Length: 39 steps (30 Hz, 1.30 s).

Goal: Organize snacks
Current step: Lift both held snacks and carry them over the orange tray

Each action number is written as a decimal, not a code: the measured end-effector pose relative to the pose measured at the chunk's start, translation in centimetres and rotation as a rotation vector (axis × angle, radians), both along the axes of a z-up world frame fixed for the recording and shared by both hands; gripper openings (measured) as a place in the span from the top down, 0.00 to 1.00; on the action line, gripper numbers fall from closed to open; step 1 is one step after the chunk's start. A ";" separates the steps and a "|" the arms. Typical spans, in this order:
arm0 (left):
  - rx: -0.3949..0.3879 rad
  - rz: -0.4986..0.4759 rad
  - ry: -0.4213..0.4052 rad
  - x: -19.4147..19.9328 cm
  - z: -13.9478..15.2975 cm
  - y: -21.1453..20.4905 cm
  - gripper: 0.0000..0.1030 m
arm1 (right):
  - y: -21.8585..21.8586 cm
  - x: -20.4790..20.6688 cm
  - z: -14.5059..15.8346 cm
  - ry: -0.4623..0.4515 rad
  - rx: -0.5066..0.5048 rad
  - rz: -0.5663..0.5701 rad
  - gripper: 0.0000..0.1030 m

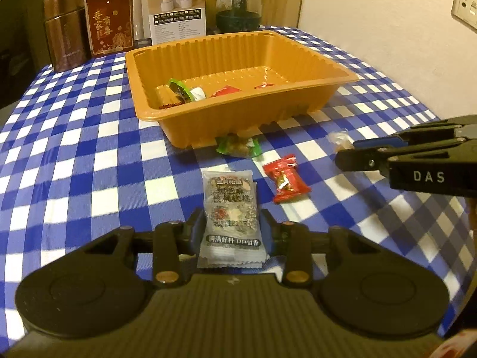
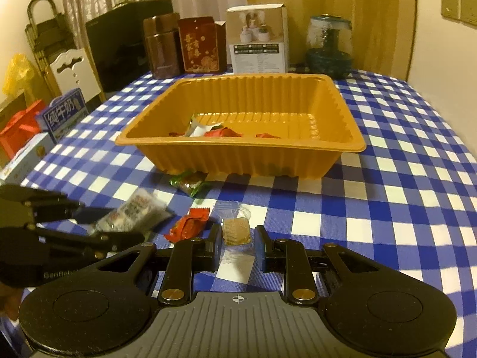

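While pressed between both blue pads, the grey printed snack sachet (image 1: 230,217) sits in the left gripper (image 1: 231,232), long axis along the fingers, far end toward the ribbed orange plastic tray (image 1: 190,56). Right gripper (image 2: 237,246): jaws part-open, straddling a clear-wrapped tan candy (image 2: 237,229) on the blue-white checked tablecloth (image 2: 387,179); contact unclear. Red-wrapped candy (image 1: 286,179) and green packet (image 1: 238,146) lie before the tray.
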<state>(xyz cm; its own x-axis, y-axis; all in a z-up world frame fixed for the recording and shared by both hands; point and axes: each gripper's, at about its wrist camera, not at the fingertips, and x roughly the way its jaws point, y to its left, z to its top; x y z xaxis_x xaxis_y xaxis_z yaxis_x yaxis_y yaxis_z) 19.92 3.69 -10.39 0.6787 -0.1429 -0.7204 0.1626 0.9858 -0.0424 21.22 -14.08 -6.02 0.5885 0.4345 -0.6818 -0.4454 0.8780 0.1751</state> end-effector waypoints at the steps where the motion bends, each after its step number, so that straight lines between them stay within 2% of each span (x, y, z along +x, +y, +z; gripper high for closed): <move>1: 0.001 0.001 0.000 -0.2 0.1 -0.1 0.66 | -0.1 -0.2 0.1 0.004 0.006 -0.008 0.77; 13: -0.047 0.033 -0.019 -3.6 2.1 -1.2 0.66 | -1.1 -3.2 1.5 0.023 0.066 -0.087 0.77; 20: -0.085 0.067 -0.037 -6.0 3.7 -2.0 0.66 | -2.2 -5.9 2.6 0.045 0.096 -0.181 0.77; 29: -0.122 0.101 -0.042 -8.7 5.0 -2.3 0.66 | -2.9 -9.0 4.1 0.041 0.100 -0.205 0.77; 39: -0.134 0.105 -0.066 -9.9 6.5 -2.4 0.66 | -3.2 -10.1 5.8 0.015 0.111 -0.212 0.77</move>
<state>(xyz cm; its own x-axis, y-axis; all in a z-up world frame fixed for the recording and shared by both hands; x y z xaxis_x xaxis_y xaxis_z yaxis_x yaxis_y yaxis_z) 10.02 1.30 -3.89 0.7400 -0.1601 -0.6532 0.0654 0.9838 -0.1671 11.12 -17.26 -0.22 0.6646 0.3751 -0.6463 -0.2498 0.9267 0.2809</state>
